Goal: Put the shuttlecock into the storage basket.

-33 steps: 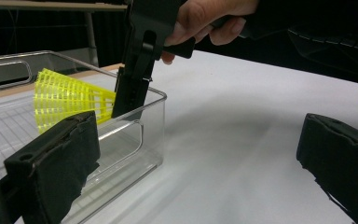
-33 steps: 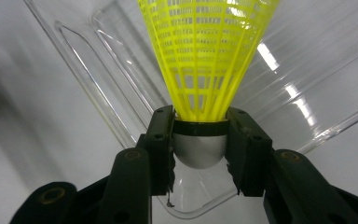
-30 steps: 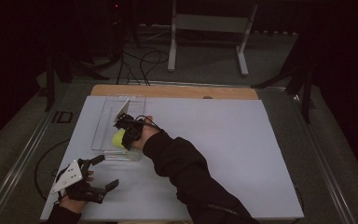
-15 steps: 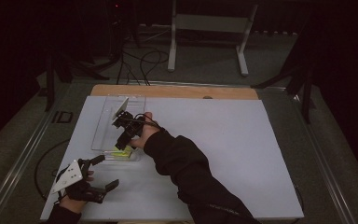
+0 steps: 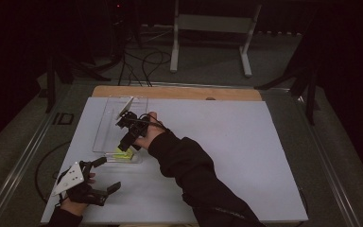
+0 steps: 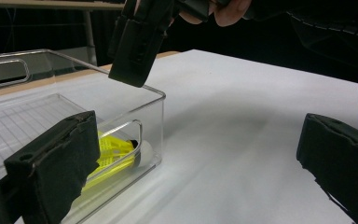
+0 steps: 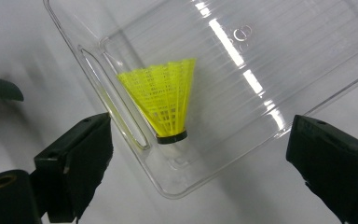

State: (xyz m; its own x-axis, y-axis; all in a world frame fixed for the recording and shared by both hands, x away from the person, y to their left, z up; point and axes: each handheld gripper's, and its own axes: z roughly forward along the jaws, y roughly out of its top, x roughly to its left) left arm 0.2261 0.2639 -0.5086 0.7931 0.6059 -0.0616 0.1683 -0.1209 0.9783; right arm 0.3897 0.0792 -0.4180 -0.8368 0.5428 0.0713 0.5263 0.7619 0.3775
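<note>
A yellow plastic shuttlecock [image 7: 165, 100] with a black-rimmed cork lies on its side in the near corner of a clear plastic box [image 7: 261, 56]. My right gripper [image 7: 200, 158] hangs just above it. Its jaws have just been opening, and nothing is between them. In the high view the right gripper [image 5: 125, 142] points down over the box's near end [image 5: 111, 125], above the shuttlecock [image 5: 122, 153]. My left gripper [image 5: 101, 175] rests open and empty at the table's near left corner. From there it looks at the shuttlecock [image 6: 112, 151] through the box wall [image 6: 154, 116].
The box stands on a white board [image 5: 227, 142] that covers a wooden table. The board's right half is bare. A metal stand [image 5: 208, 28] and cables [image 5: 142, 56] are on the dark floor beyond the table.
The right gripper let go of the shuttlecock, which now lies in the box's near corner. Its jaws opened wide. The left gripper stayed where it was.
</note>
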